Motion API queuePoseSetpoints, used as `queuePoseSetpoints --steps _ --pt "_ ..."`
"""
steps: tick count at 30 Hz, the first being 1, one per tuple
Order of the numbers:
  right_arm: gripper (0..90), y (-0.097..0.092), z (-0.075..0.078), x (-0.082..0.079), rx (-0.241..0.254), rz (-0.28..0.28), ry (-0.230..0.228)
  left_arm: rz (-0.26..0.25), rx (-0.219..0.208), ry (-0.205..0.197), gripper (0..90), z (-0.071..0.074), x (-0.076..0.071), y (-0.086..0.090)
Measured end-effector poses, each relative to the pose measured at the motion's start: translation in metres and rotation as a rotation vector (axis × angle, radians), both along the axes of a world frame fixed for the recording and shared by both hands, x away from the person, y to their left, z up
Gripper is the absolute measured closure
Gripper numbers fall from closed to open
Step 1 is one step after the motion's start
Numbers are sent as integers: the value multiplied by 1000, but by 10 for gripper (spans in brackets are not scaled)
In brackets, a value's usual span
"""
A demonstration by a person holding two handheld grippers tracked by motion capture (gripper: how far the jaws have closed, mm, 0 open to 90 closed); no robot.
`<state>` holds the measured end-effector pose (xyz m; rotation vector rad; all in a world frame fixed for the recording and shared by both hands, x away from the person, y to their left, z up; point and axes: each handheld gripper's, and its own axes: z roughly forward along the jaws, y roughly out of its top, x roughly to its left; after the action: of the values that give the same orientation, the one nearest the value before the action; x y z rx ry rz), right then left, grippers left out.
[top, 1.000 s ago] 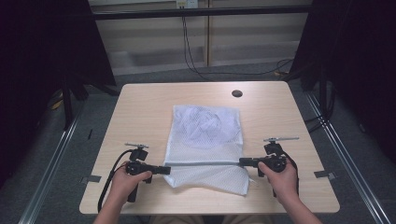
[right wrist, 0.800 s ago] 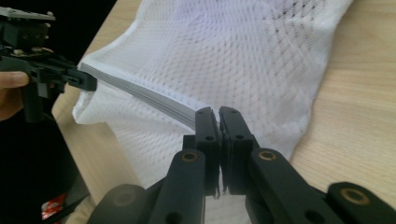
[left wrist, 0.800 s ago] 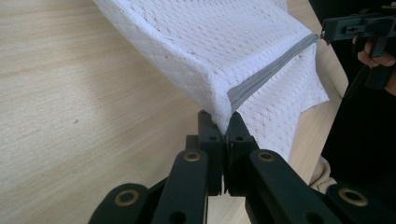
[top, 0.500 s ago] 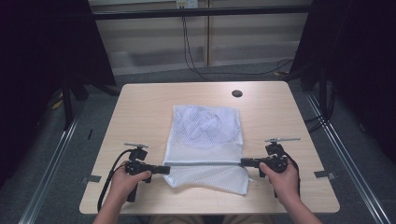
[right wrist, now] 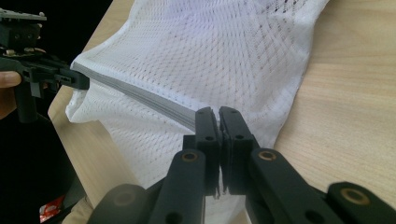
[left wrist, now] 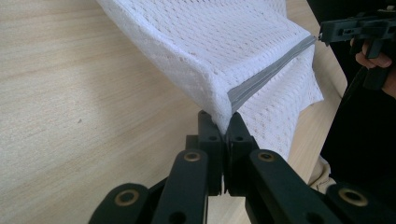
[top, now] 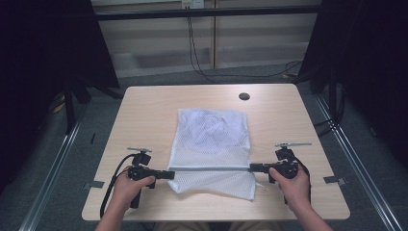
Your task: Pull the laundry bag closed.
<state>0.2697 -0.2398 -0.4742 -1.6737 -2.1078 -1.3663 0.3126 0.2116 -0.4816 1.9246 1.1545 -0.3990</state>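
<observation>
A white mesh bag [top: 211, 139] with a grey hem band [top: 211, 169] lies on the wooden table [top: 144, 110], white cloth bundled inside its far half. My left gripper [top: 171, 174] is shut on the left end of the grey band, and my right gripper [top: 252, 168] is shut on its right end. The band is stretched taut between them, slightly above the table. In the left gripper view the mesh bag [left wrist: 224, 56] is pinched at its corner between the jaws of the left gripper [left wrist: 225, 126]. The right gripper [right wrist: 217, 116] clamps the grey band [right wrist: 140, 95] at the mesh bag [right wrist: 210, 51].
A small dark round hole [top: 244, 96] sits near the table's far edge. Cables trail from both grippers over the front edge. Metal rails [top: 57, 159] run along both sides of the table, with dark curtains beyond.
</observation>
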Motion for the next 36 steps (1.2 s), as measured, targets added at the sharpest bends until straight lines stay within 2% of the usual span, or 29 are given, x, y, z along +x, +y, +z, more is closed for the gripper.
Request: queuePoseSetpoints --steps 1,10,11,13,16,17,20,21,24,27,29,31,32,36 --pt "869 -1 0 0 -4 1 -2 -11 5 -5 883 0 1 1" --pt "869 -4 0 -2 -4 -11 2 -6 12 -1 883 0 0 2" --pt "869 -5 0 -2 -17 -14 0 -6 3 4 883 -1 1 2" --pt "869 -6 0 -1 -7 -16 6 -5 -8 17 883 0 0 1" --pt "869 -6 0 -2 -16 -15 7 -5 -3 10 883 0 0 1" --pt "869 -6 0 -2 -13 -13 6 -16 6 -8 883 0 1 2" --pt "867 -6 1 -3 -15 -8 -13 -17 -13 -16 870 3 0 2" --pt "865 -6 1 -3 -10 -5 -17 -14 -29 -15 853 4 -1 2" --pt "847 -5 0 -3 -24 -4 -31 -8 -33 -29 690 5 -2 0" --pt "739 -4 1 -3 -27 -14 -57 -10 -21 -63 591 7 -2 1" --pt "655 -4 2 -2 -29 -26 -83 2 -23 -83 562 9 -3 3" --pt "577 -4 2 -2 -32 -34 -106 16 -9 -102 471 11 -3 4" --pt "546 -4 3 -2 -37 -44 -110 5 -3 -111 474 12 -2 6" --pt "437 -6 3 -1 -49 -69 -148 33 -3 -146 434 17 -2 9"
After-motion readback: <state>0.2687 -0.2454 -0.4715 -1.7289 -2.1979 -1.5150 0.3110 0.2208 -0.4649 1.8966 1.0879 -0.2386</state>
